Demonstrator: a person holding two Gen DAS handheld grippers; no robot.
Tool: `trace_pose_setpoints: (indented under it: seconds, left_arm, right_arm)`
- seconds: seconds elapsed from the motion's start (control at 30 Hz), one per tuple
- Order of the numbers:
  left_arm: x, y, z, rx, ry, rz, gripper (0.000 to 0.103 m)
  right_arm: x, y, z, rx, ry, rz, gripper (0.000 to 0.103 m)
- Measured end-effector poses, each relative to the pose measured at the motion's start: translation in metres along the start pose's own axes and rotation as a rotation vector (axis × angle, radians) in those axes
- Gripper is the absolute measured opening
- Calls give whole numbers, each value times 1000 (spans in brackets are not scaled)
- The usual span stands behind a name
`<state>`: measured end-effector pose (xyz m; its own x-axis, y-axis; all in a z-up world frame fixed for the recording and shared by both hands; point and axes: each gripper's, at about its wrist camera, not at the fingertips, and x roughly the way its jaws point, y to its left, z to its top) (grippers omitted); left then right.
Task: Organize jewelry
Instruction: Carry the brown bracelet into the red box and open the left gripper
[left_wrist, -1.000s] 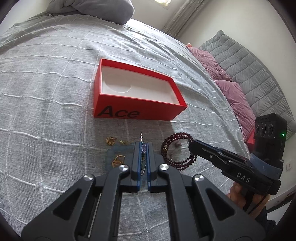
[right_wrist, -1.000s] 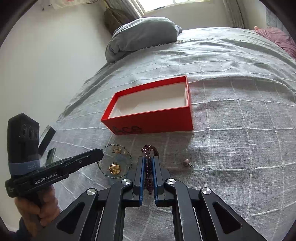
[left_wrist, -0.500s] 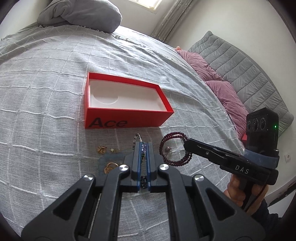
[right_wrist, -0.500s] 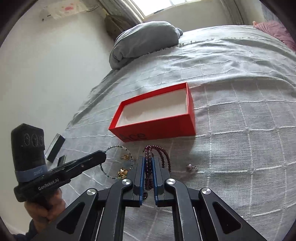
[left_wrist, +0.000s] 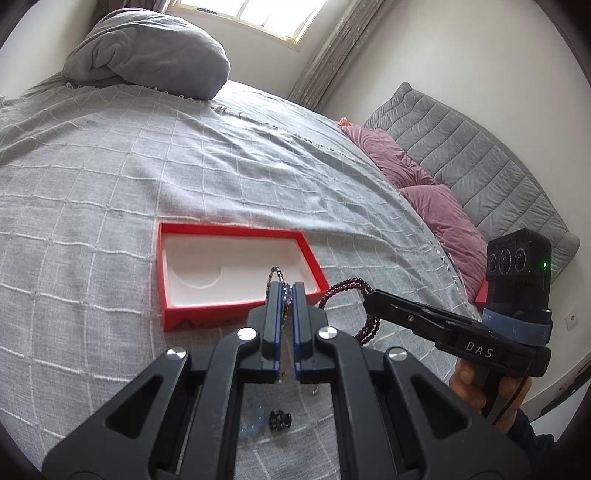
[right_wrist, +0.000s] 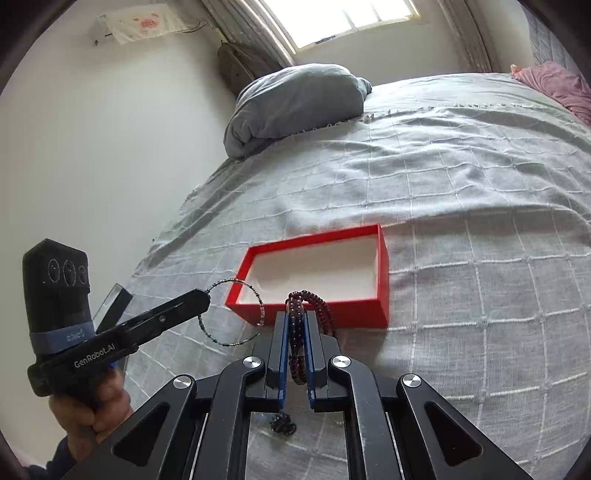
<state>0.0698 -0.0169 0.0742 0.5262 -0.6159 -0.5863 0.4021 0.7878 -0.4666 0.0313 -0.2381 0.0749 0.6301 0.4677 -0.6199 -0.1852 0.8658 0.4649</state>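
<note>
**A:** Both pairs of fingers are pinched tight. The left gripper (left_wrist: 287, 291) clamps a thin bangle of small multicoloured beads (right_wrist: 229, 314); the right gripper (right_wrist: 295, 317) clamps a dark red bead bracelet (right_wrist: 308, 299), wound in several loops. Both pieces hang clear of the bedspread (left_wrist: 110, 166).

**B:** And the box?

**A:** The red box (right_wrist: 382, 273) sits open on the bed, white tray inside, apparently empty. In the right wrist view it lies at twelve o'clock, just beyond the fingertips; the bangle dangles at about ten o'clock, overlapping the box's near left corner. In the left wrist view the box is again at twelve, and the bracelet (left_wrist: 347, 288) hangs at two o'clock, near the right end of the box.

**B:** So the step is carrying both over the rim?

**A:** That's my reading. I'd keep each piece high enough that the lowest loop clears the near wall, since a dangling loop could catch the edge and drag the light box. Bring one hand in at a time, or keep them toward opposite ends, so bangle and bracelet don't tangle. Lower until the beads rest on the tray, then let go.

**B:** Anything left behind?

**A:** Some small pieces (left_wrist: 279, 419) lie on the bedspread at six o'clock beneath the grippers; they look like they're still to be collected.
</note>
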Motion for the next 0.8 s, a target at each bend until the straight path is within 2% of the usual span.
trace_pose_setpoints:
  seconds: [0.13,0.27,0.43,0.67,0.8]
  left_arm:
    - [14,8,15,-36,-15,-24,6]
    - [34,33,16,-91,0,-3,6]
    - [46,66,11,-175,31,25,6]
    - [45,66,10,-144,31,74,6]
    - [43,65,10,-131,30,104,8]
  right_arm:
    - [12,1,23,-5,-16,33,8]
    - [37,-7,35,19,9,68,8]
    - [60,-16,41,46,22,68,8]
    - [73,-42,39,109,36,22,8]
    - [66,-46,42,111,22,-26,13]
